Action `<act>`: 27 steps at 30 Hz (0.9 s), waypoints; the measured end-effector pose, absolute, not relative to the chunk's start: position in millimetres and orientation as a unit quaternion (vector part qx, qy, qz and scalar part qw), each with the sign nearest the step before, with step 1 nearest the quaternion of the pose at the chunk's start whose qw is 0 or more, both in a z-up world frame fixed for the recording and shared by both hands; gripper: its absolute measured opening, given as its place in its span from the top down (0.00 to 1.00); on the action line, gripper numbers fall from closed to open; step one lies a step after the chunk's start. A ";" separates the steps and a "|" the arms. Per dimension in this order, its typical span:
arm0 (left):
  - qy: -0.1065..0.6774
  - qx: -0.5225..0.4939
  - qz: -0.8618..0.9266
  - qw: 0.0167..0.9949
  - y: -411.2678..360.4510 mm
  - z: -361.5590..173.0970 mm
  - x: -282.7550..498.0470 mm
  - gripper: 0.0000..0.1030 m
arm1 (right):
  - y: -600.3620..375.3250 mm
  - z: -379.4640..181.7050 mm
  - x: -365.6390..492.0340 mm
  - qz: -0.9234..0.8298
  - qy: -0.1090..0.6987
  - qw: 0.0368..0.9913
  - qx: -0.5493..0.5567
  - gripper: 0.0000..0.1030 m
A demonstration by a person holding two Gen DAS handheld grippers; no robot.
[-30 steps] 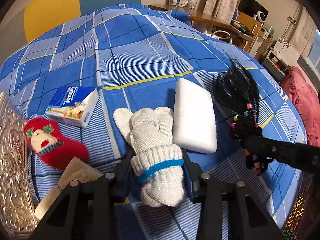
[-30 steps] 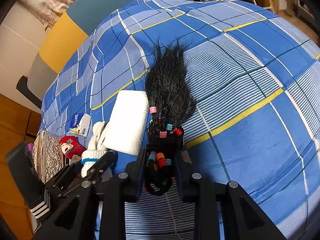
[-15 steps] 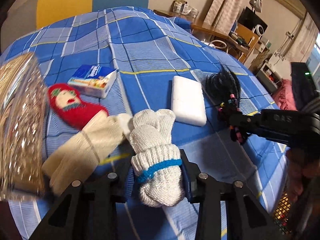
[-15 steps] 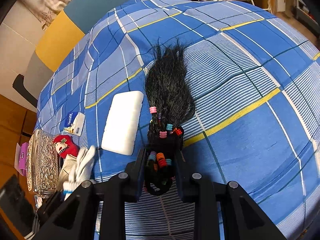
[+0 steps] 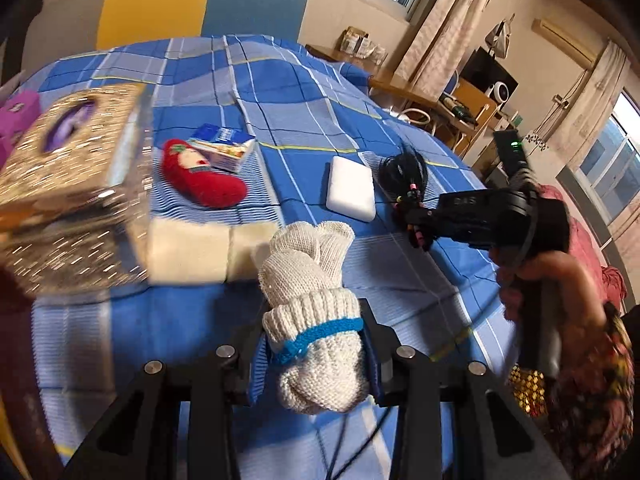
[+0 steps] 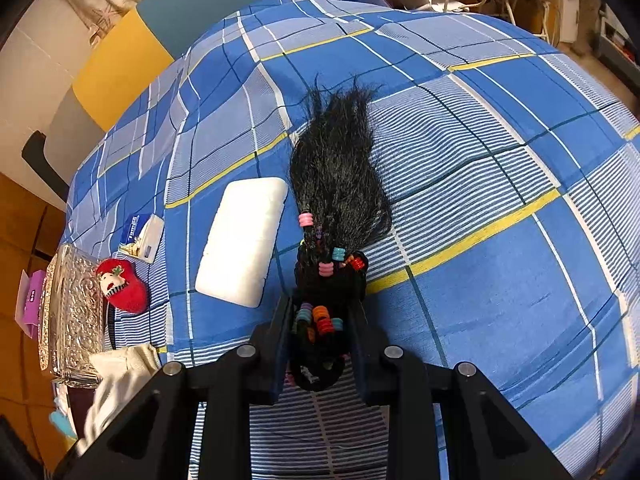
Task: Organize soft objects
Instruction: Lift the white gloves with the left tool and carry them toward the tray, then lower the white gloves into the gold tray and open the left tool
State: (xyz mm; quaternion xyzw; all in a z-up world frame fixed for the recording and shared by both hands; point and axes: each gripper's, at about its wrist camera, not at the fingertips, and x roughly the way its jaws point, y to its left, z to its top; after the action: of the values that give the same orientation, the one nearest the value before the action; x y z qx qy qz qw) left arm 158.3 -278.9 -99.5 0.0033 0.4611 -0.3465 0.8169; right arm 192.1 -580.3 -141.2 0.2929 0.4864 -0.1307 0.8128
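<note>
My left gripper (image 5: 314, 340) is shut on a rolled pair of white knitted gloves (image 5: 308, 264) with a blue band, held just above the blue checked bedspread (image 5: 400, 280). In the right wrist view my right gripper (image 6: 320, 320) is shut on the beaded end of a black hair bundle (image 6: 336, 176), whose loose end lies on the bed. That gripper (image 5: 416, 216) and a hand also show at the right of the left wrist view. A white foam block (image 6: 244, 240) lies beside the hair bundle. A red plush figure (image 5: 200, 178) and a cream glove (image 5: 200, 254) lie farther left.
An ornate metallic box (image 5: 68, 188) stands at the bed's left edge, close to the cream glove. A tissue pack (image 5: 224, 147) rests behind the red plush. A purple item (image 5: 16, 116) sits past the box. A desk with clutter (image 5: 440, 100) stands beyond the bed.
My left gripper has lifted the knitted gloves and carried them left, toward the metallic box, which now fills the left of its view. The right gripper and hair bundle have stayed put.
</note>
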 end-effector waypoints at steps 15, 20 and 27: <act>0.417 -0.050 -0.260 0.870 -111.0 -59.0 136.0 0.63 | -580.8 -140.1 185.3 -0.144 0.483 0.815 0.286 0.74; 0.413 -0.053 -0.205 0.886 -58.4 -58.5 138.4 0.63 | -580.6 -137.1 183.3 -0.147 0.475 0.819 0.285 0.74; 0.435 -0.067 -0.144 0.886 -8.0 -82.7 151.5 0.63 | -584.4 -121.7 175.4 -0.146 0.436 0.840 0.288 0.74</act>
State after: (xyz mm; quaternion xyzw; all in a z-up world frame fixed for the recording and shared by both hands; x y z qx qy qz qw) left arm 151.5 -8.0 -82.7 -0.0674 0.4347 -0.1436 0.8865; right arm 175.4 -584.4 -121.7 0.2880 0.4362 -0.1461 0.8399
